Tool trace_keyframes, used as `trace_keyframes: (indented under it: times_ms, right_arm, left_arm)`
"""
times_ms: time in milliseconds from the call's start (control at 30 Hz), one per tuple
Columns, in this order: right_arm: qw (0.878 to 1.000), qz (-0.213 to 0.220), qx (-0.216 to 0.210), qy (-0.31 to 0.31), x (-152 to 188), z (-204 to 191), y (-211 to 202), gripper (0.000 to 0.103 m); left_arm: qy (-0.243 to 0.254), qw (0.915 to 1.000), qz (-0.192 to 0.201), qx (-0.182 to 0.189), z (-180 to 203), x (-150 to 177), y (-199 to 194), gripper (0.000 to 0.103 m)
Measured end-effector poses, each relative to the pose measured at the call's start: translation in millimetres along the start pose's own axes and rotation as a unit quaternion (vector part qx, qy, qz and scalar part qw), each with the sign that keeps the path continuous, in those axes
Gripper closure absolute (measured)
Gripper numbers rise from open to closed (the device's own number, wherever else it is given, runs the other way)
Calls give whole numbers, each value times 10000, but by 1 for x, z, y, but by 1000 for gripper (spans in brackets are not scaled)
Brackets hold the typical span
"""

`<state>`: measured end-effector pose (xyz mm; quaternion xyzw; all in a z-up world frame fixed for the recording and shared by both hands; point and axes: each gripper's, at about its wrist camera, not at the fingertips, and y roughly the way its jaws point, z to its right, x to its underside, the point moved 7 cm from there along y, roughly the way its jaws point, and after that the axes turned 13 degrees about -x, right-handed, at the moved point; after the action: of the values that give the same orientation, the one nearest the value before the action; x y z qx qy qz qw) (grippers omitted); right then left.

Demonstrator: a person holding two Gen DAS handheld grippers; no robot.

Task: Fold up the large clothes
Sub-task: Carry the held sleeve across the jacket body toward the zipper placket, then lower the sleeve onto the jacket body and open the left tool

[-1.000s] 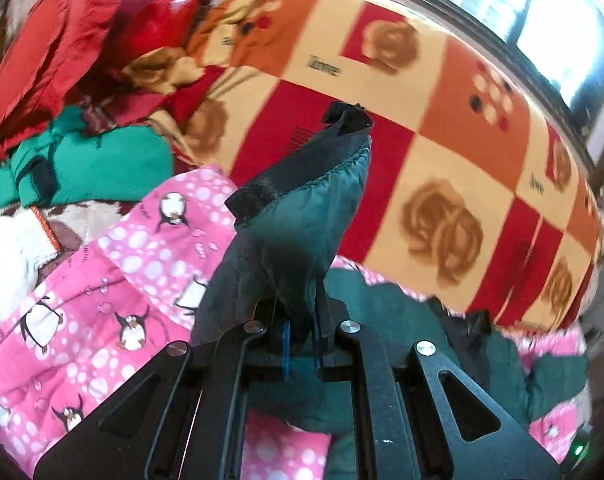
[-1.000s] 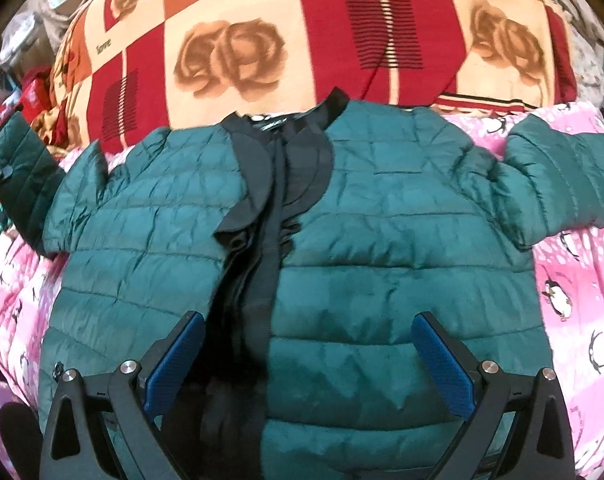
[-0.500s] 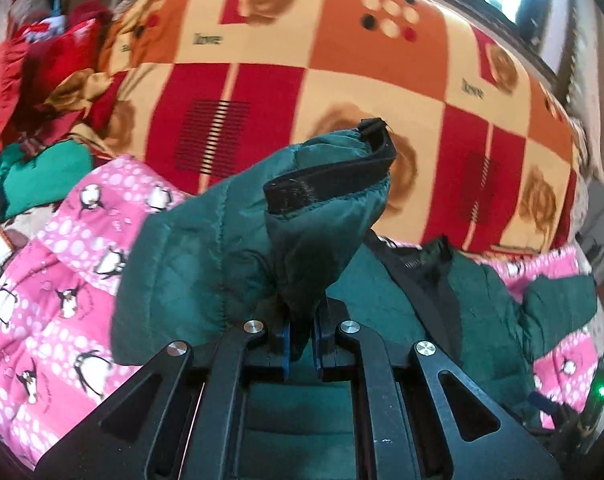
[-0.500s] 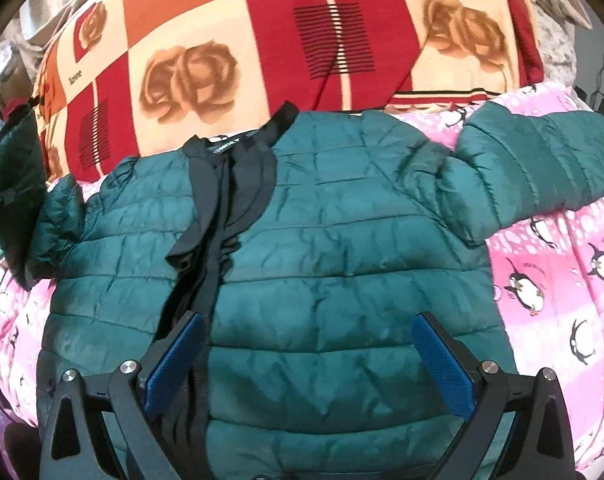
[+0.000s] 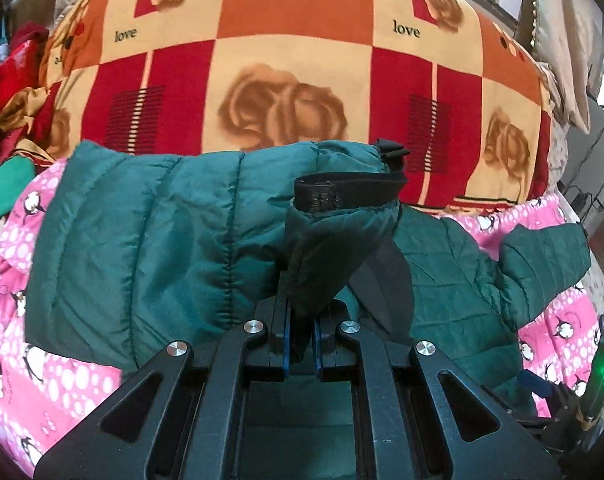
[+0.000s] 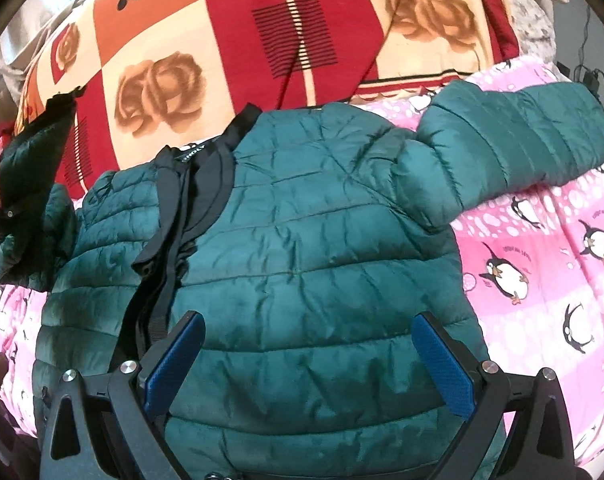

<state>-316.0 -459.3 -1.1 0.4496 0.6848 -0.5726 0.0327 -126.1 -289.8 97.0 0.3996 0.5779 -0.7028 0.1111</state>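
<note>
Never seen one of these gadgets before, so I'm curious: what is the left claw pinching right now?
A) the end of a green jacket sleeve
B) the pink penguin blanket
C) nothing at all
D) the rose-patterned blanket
A: the left gripper is closed on the cuff end of the green jacket's sleeve, lifted above the penguin blanket.

A dark green quilted jacket (image 6: 310, 264) lies front-up on a pink penguin-print blanket (image 6: 542, 280), its black zip placket (image 6: 169, 240) running down the left of centre and its collar at the far end. The right tongs (image 6: 308, 364) hang wide apart above the jacket's near hem, blue pads (image 6: 442, 364) facing each other. The right-side sleeve (image 6: 514, 144) lies stretched out on the pink blanket, while the left-side sleeve (image 6: 29, 184) is lifted at the left edge; a red, orange and cream rose-patterned blanket (image 6: 221, 60) lies beyond.
</note>
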Motion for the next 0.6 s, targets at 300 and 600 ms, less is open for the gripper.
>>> trace_keyframes:
  times_ms: [300, 600]
  right_arm:
    - [9999, 10, 26, 97, 0, 12, 0, 0]
    - [9998, -32, 16, 208, 1, 22, 1, 0]
  left_arm:
    - [233, 9993, -282, 34, 32, 16, 22, 96]
    - [458, 9968, -659, -37, 54, 42, 53, 96]
